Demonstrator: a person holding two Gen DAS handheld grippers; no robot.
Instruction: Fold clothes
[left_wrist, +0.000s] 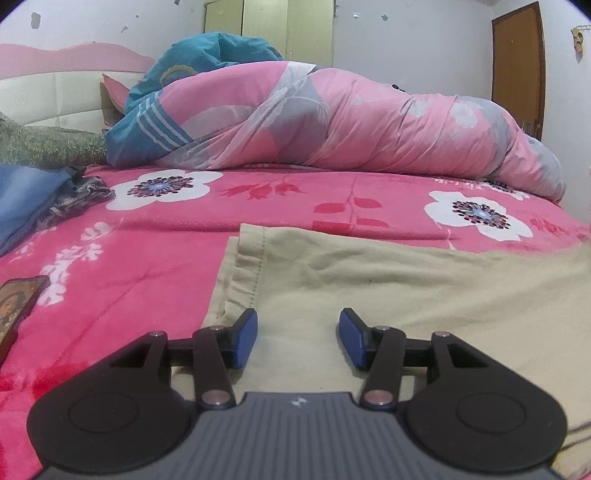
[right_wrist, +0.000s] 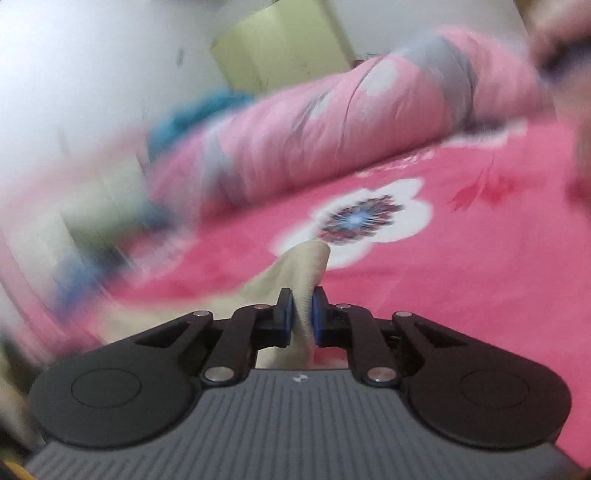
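Observation:
A beige garment (left_wrist: 388, 288) lies flat on the pink flowered bedspread (left_wrist: 147, 266), its stitched hem at the left edge. My left gripper (left_wrist: 298, 326) hovers low over the garment near that hem, open, with nothing pinched between its blue pads (left_wrist: 245, 339). In the blurred right wrist view, my right gripper (right_wrist: 303, 308) is shut on a bunched fold of the same beige garment (right_wrist: 308, 266), which rises in a peak above the pads and trails off down to the left over the bedspread (right_wrist: 461, 277).
A rolled pink and grey quilt (left_wrist: 351, 125) and a teal cover (left_wrist: 207, 59) fill the back of the bed. Blue and patterned clothes (left_wrist: 33, 199) lie at the left. A dark flat object (left_wrist: 14, 306) rests by the left edge. A brown door (left_wrist: 519, 70) stands at the right.

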